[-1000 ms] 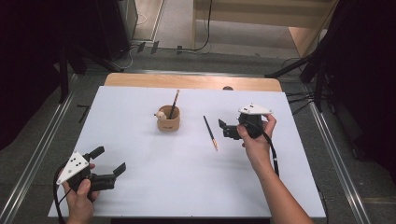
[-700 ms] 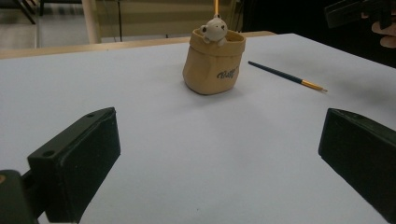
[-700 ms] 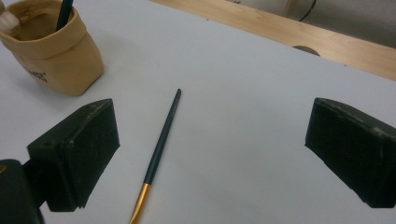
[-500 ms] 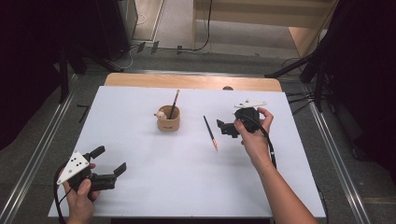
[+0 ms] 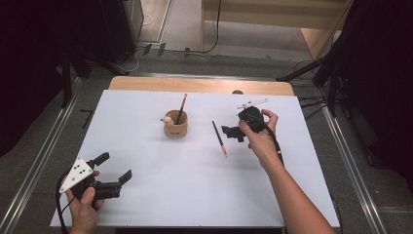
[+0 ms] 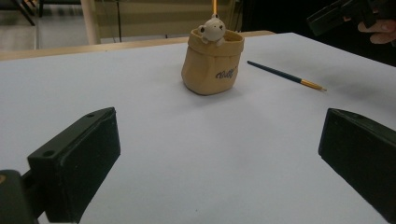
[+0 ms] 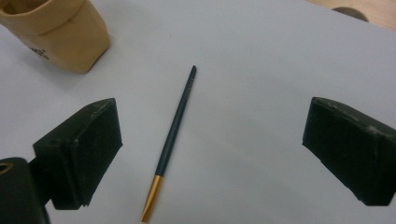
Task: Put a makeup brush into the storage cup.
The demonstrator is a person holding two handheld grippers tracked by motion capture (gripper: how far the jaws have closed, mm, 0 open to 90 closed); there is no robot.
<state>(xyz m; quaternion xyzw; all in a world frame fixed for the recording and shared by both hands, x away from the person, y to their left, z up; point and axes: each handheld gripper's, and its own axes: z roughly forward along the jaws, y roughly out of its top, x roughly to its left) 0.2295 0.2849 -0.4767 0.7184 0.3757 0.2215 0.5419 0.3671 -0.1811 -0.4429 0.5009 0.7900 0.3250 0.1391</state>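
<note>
A tan pot (image 5: pixel 176 128) with a small bear figure on its rim stands mid-table, and a brush (image 5: pixel 182 107) stands upright in it. A second dark brush with a gold ferrule (image 5: pixel 219 138) lies on the white tabletop to the pot's right. My right gripper (image 5: pixel 233 133) hovers open just right of that loose brush. In the right gripper view the brush (image 7: pixel 177 121) lies between the spread jaws of the right gripper (image 7: pixel 212 135), closer to the left one, with the pot (image 7: pixel 56 32) at top left. My left gripper (image 5: pixel 114 166) rests open near the front left corner, facing the pot (image 6: pixel 212 65).
The white tabletop (image 5: pixel 160 195) ends in a wooden strip (image 5: pixel 195 84) at the back, with a small dark round thing (image 5: pixel 237 91) on it. Metal rails (image 5: pixel 44 151) run along the floor on both sides. In the left gripper view, the other gripper (image 6: pixel 336 14) shows at top right.
My right gripper has tipped over and shifted slightly left, bringing its jaws closer above the loose brush. The left gripper, pot and brushes have not moved.
</note>
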